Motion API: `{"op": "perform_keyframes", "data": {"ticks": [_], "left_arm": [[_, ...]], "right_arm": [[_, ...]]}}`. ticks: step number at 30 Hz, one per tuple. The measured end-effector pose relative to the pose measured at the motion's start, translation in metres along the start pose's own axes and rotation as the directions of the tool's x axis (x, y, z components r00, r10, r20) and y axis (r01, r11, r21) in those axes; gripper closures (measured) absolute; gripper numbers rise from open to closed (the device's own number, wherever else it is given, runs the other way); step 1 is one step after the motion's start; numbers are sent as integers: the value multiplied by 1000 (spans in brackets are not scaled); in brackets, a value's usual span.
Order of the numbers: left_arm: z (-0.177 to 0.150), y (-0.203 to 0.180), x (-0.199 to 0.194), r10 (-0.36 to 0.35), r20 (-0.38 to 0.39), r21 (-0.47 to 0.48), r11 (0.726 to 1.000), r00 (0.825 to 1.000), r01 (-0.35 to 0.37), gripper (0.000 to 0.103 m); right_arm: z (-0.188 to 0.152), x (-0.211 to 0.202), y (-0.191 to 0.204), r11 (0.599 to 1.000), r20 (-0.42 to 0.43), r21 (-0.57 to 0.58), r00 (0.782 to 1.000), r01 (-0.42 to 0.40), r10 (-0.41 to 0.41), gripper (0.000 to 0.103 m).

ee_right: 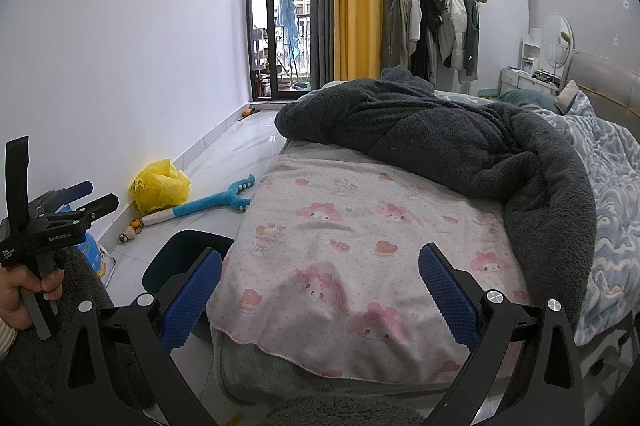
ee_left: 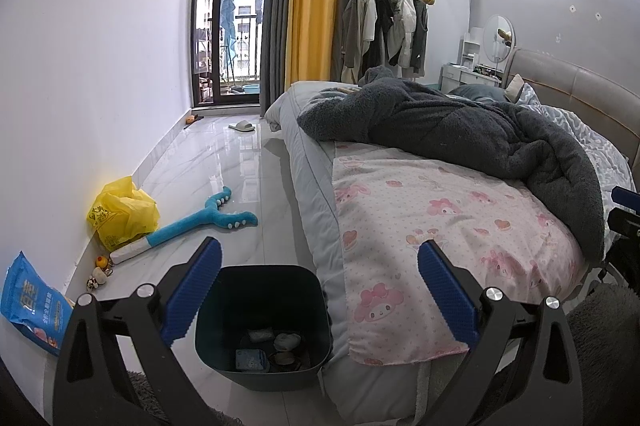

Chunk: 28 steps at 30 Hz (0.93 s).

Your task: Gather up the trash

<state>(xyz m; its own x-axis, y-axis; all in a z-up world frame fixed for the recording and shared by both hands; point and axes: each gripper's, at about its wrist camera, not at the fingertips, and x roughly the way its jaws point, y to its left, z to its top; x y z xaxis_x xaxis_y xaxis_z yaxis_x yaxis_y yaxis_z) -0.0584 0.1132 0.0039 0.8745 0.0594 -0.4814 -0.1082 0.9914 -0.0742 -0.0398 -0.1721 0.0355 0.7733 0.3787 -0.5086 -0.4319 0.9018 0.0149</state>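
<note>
Sitting beside the bed, the dark bin holds perhaps 4 scraps.

Glossy tile floor; fuzzy grey blanket; matt plastic bin; crinkly yellow bag.

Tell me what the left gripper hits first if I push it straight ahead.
Probably the bin, or the bed edge beside it. The open left gripper points at the spot where the bin's rim meets the bed; depth is unclear.
</note>
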Motion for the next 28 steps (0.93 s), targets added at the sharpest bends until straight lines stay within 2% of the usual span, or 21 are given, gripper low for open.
{"op": "perform_keyframes", "data": {"ticks": [28], "left_arm": [[-5,13,-4,-1,-8,-6,1000,1000,1,3]], "right_arm": [[1,0,0,1000,-1,1,1000,1,-1,3]]}}
